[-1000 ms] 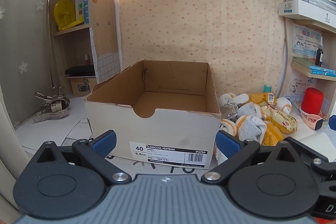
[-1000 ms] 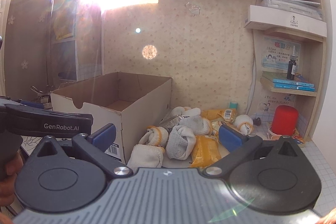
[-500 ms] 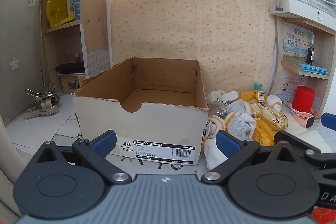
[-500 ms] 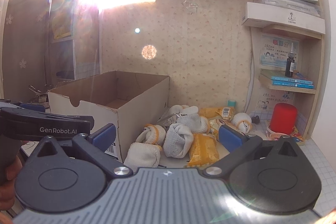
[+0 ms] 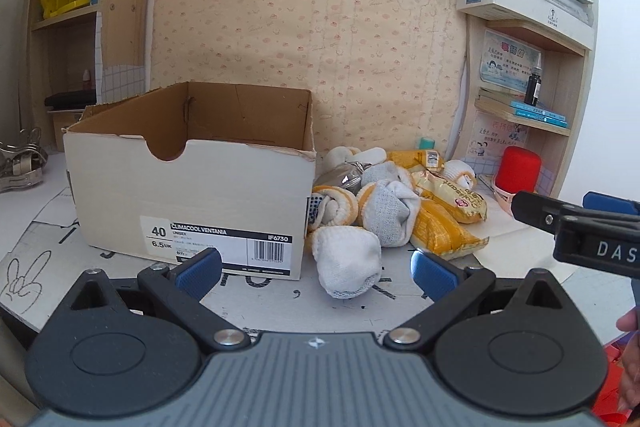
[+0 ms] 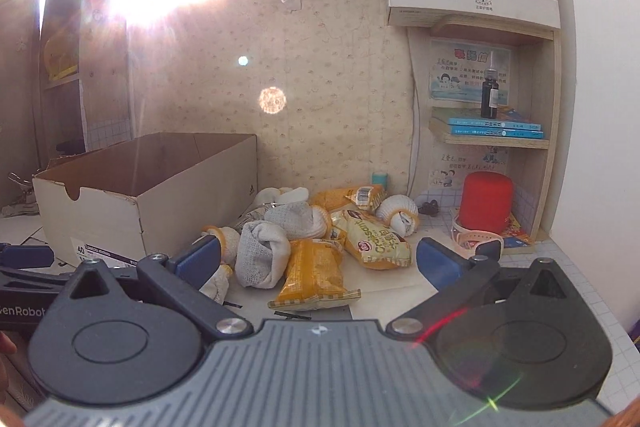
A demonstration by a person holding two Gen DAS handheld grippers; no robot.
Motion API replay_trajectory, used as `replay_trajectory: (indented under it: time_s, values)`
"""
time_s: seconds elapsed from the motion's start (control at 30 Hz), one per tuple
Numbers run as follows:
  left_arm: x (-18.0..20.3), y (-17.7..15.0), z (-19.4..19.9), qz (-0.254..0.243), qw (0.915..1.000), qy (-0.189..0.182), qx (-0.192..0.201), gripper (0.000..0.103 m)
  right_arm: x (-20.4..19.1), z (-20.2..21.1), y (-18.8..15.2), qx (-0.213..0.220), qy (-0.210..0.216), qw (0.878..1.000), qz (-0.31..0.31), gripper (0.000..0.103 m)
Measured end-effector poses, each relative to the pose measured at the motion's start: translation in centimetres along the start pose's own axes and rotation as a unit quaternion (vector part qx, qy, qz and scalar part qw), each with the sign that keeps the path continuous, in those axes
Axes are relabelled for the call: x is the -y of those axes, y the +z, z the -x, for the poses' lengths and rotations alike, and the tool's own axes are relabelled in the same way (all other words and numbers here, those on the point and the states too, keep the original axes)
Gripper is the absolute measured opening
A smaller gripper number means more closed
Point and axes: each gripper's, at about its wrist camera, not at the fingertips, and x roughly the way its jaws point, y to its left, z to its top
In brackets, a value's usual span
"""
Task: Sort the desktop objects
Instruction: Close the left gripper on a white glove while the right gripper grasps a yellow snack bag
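An open cardboard shoe box [image 5: 192,183] [image 6: 140,195] stands on the desk at the left, and no contents show inside it. To its right lies a heap of rolled white socks [image 5: 346,259] [image 6: 260,253] and yellow snack bags [image 5: 444,231] [image 6: 316,273]. My left gripper [image 5: 316,271] is open, a short way in front of the nearest rolled sock and holding nothing. My right gripper [image 6: 318,263] is open too, facing the heap with the nearest yellow bag between its fingers' line of sight, not touching it. The right gripper's arm [image 5: 576,227] shows at the left view's right edge.
A red cylinder [image 6: 488,203] [image 5: 520,169] stands by the right shelf unit [image 6: 492,139] holding blue books and a dark bottle. A pale wristband [image 6: 476,239] lies beside it. Metal clips [image 5: 20,167] sit far left. Strong glare whitens the right view's upper left.
The left gripper has swung to the right, so the sock heap now sits centred ahead of it instead of the box. The right gripper has moved closer to the heap.
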Motion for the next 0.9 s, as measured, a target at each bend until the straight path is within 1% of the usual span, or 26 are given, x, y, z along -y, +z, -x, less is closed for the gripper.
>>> replay_trajectory:
  time_s: [0.2,0.3,0.43,0.53,0.67,0.73,0.9]
  values:
    - [1.1,-0.8,-1.4,0.012,0.999,-0.042,-0.008,0.103,1.3,-0.6,-0.7,-0.008,-0.015,1.0,0.004,0.101]
    - [2.2,-1.1,-2.0,0.0,0.9985,-0.055,-0.004,0.103,1.8,-1.1,-1.0,-0.016,-0.025,1.0,0.003,0.101]
    - [3.5,-1.2,-3.3,-0.017,0.9974,-0.07,-0.007,0.103,2.3,-1.4,-1.2,-0.018,-0.028,0.999,-0.004,0.101]
    - [4.0,-1.1,-4.4,-0.024,0.9974,-0.068,-0.011,0.103,2.5,-1.8,-1.2,-0.02,-0.03,0.999,-0.006,0.101]
    - [4.2,-0.9,-5.6,-0.022,0.9983,-0.052,-0.011,0.103,3.0,-2.5,-1.3,-0.024,-0.029,0.999,-0.009,0.101]
    - [4.2,-0.8,-6.2,-0.022,0.9988,-0.04,-0.014,0.103,3.1,-3.1,-1.4,-0.03,-0.028,0.999,-0.007,0.101]
    - [4.5,-1.0,-7.4,-0.035,0.9989,-0.026,-0.019,0.103,2.9,-5.0,-1.4,-0.047,-0.017,0.999,0.0,0.101]
